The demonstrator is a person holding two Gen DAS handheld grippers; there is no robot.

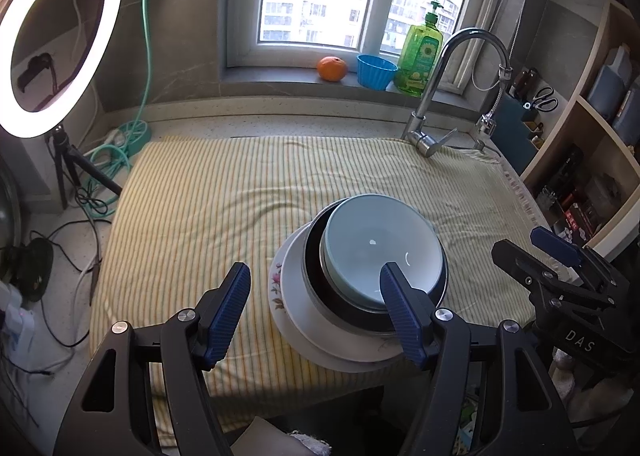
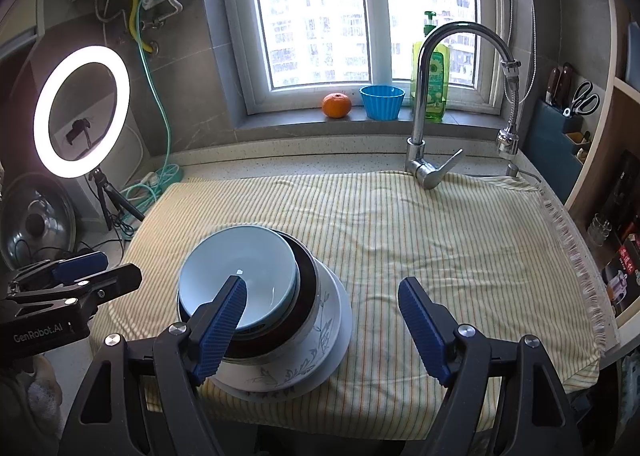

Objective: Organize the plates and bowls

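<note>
Left wrist view: a single stack of crockery stands on the yellow striped cloth (image 1: 208, 216) spread over the counter, toward its near edge. Counted from the top, the stack holds one pale blue ceramic bowl (image 1: 380, 244), one dark metal-rimmed bowl (image 1: 316, 268), one white bowl painted with grey-blue leaves (image 2: 308, 360) and one white floral-edged plate (image 1: 280, 288); whether a further plate lies beneath cannot be told. No other dish lies loose on the cloth, so the gathering appears complete or nearly so, and at most a squaring of the off-centre blue bowl seems left. The left gripper (image 1: 316, 312) is spread wide and holds nothing, one finger (image 1: 400, 308) showing in front of the stack's rim. The right gripper (image 2: 324, 328) likewise stands wide apart and empty, beside the stack. On the windowsill stand one orange tangerine (image 1: 332, 68), one small blue fluted cup (image 1: 376, 70) and one green soap bottle (image 1: 420, 56).
</note>
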